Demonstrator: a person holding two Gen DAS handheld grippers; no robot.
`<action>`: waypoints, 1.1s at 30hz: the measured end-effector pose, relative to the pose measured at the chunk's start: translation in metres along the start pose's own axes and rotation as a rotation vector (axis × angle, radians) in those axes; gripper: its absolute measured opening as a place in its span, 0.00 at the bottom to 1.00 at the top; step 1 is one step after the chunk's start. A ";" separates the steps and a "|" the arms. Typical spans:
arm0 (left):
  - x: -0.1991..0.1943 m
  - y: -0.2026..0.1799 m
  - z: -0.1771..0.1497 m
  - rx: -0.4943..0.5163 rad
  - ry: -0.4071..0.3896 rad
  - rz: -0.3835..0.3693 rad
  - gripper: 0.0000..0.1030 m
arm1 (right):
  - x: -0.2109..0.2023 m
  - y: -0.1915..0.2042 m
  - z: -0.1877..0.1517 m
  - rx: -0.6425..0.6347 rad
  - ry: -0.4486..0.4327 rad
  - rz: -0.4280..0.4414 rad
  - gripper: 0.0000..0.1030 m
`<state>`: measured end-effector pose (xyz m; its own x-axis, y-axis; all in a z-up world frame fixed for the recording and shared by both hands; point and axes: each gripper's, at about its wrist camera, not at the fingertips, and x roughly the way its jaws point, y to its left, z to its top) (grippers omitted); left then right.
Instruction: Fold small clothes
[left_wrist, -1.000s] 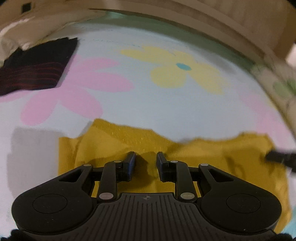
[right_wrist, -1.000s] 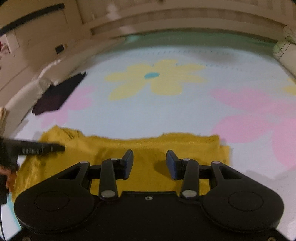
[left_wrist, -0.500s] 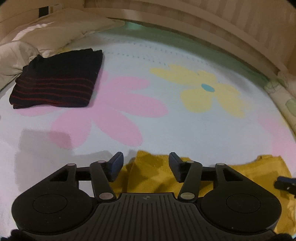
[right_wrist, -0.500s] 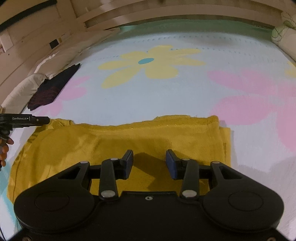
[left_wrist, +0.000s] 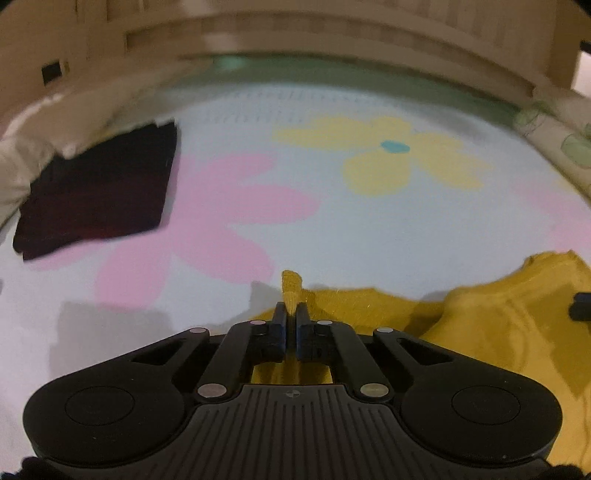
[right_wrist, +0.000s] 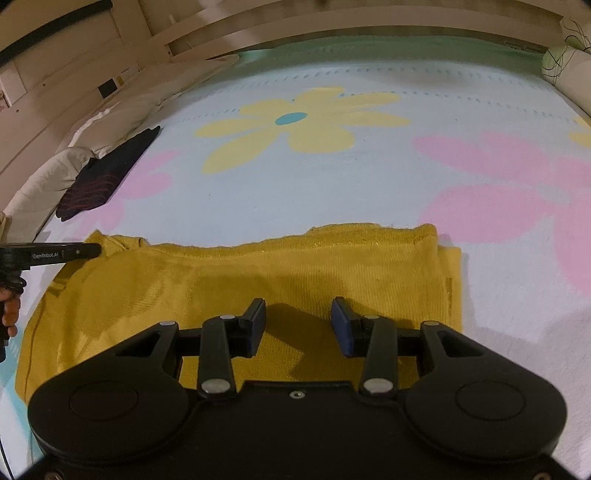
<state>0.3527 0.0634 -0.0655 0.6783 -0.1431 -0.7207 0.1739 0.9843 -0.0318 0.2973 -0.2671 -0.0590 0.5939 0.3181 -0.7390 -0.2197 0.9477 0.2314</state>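
A mustard-yellow knit garment (right_wrist: 258, 273) lies flat on the flowered bed sheet (right_wrist: 332, 192), partly folded along its right side. My left gripper (left_wrist: 290, 314) is shut on the garment's left corner (left_wrist: 291, 284), a pinch of yellow cloth sticking up between the fingers. The same gripper shows at the left edge of the right wrist view (right_wrist: 59, 253), at the garment's far-left corner. My right gripper (right_wrist: 297, 325) is open and hovers over the garment's near middle, holding nothing.
A folded dark garment with red stripes (left_wrist: 99, 195) lies at the far left of the bed, also seen in the right wrist view (right_wrist: 107, 173). White pillows (right_wrist: 122, 118) line the left edge. A wooden bed frame (right_wrist: 332, 22) runs along the back.
My left gripper went from open beside the yellow garment's left edge to shut on its corner. The right gripper stayed open over the garment and barely moved.
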 end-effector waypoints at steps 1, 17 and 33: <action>-0.002 0.000 0.001 -0.003 -0.016 0.022 0.04 | 0.000 0.000 0.000 -0.001 0.000 0.000 0.49; -0.015 0.021 0.006 -0.085 0.038 0.075 0.33 | -0.001 0.002 0.002 0.004 0.004 -0.018 0.49; -0.088 -0.016 -0.067 -0.031 0.283 -0.093 0.37 | -0.077 -0.020 -0.035 0.089 0.104 -0.142 0.54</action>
<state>0.2426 0.0670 -0.0477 0.4333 -0.2027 -0.8782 0.2016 0.9715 -0.1247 0.2289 -0.3119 -0.0286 0.5296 0.1812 -0.8287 -0.0673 0.9828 0.1719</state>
